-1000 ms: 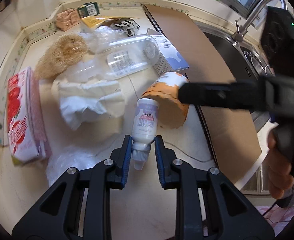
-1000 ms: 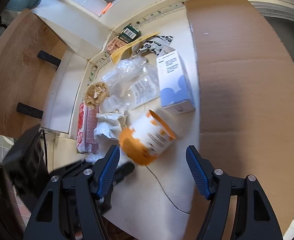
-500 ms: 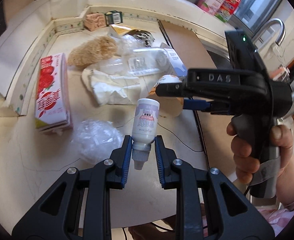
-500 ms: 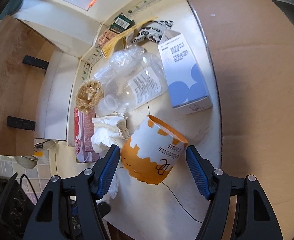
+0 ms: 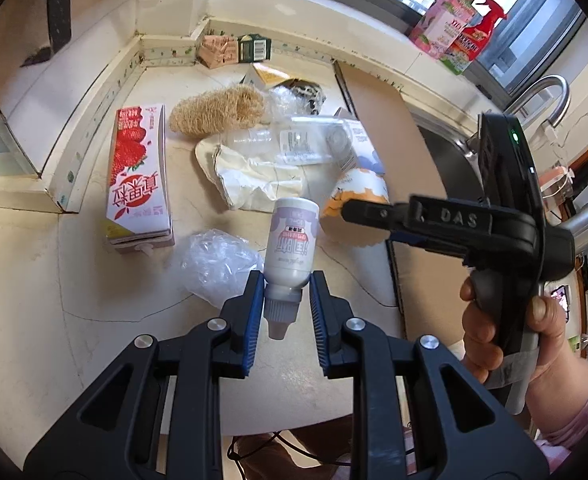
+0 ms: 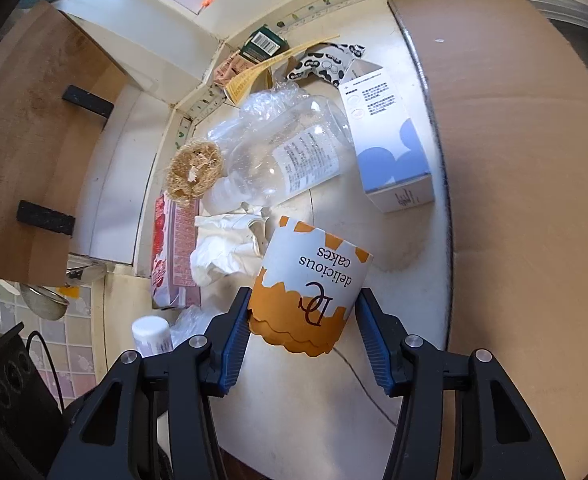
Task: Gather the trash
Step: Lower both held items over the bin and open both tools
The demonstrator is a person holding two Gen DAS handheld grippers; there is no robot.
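The thin-walled orange-and-white paper cake cup (image 6: 311, 286) can be crushed if the closing jaws of the right gripper (image 6: 301, 334) are driven further than needed; a deformed wall is judged likely to slip out between the blue pads. The cup is seized near its scalloped orange base, so a tilt under its own weight is also possible once it is raised.

The small white-and-lilac plastic bottle (image 5: 290, 250) is held by the left gripper (image 5: 284, 312) only at its narrow neck, cap toward the camera. A pivot or drop is considered possible if that hand is swung quickly. The two grippers are near each other, so a collision is to be guarded against.

Position of the cup: it lies between the right gripper's jaws, which are closing on it; the left pad is touching the orange base, the right pad is just beside it. The cup is tilted, open rim pointing away, near the crumpled white paper (image 6: 222, 248) on the pale countertop (image 6: 305, 396).

Position of the bottle: it is clamped in the left gripper, clear of the countertop, above the crumpled clear plastic film (image 5: 218, 262).
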